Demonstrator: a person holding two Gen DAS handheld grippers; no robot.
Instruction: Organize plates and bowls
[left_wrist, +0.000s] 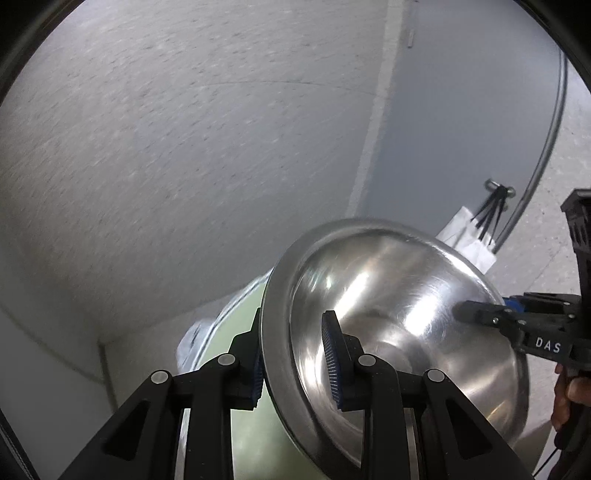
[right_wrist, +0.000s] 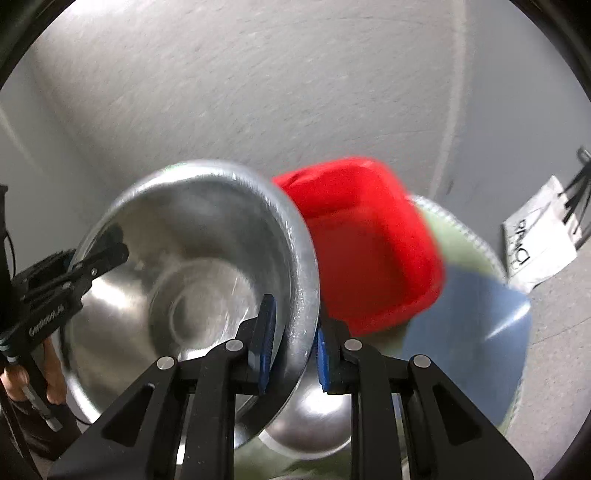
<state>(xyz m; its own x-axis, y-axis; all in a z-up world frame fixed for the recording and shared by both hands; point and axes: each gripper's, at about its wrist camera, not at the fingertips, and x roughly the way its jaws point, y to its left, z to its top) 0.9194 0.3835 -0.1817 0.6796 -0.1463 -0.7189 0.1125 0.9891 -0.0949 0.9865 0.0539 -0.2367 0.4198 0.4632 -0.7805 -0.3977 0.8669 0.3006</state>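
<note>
A large steel bowl (left_wrist: 399, 295) is held tilted in the air by both grippers. My left gripper (left_wrist: 295, 362) is shut on its near rim, one pad inside and one outside. My right gripper (right_wrist: 291, 339) is shut on the opposite rim of the steel bowl (right_wrist: 192, 266); it also shows in the left wrist view (left_wrist: 480, 312). Beyond the bowl a red square dish (right_wrist: 369, 243) sits on a pale green plate (right_wrist: 461, 243) next to a blue square plate (right_wrist: 469, 332). A second steel bowl (right_wrist: 314, 424) lies below.
A grey speckled wall (left_wrist: 184, 129) and a blue-grey door (left_wrist: 461, 129) stand behind. A white paper bag (right_wrist: 539, 236) with black handles lies on the floor at right. The pale green plate also shows under the bowl in the left wrist view (left_wrist: 243, 424).
</note>
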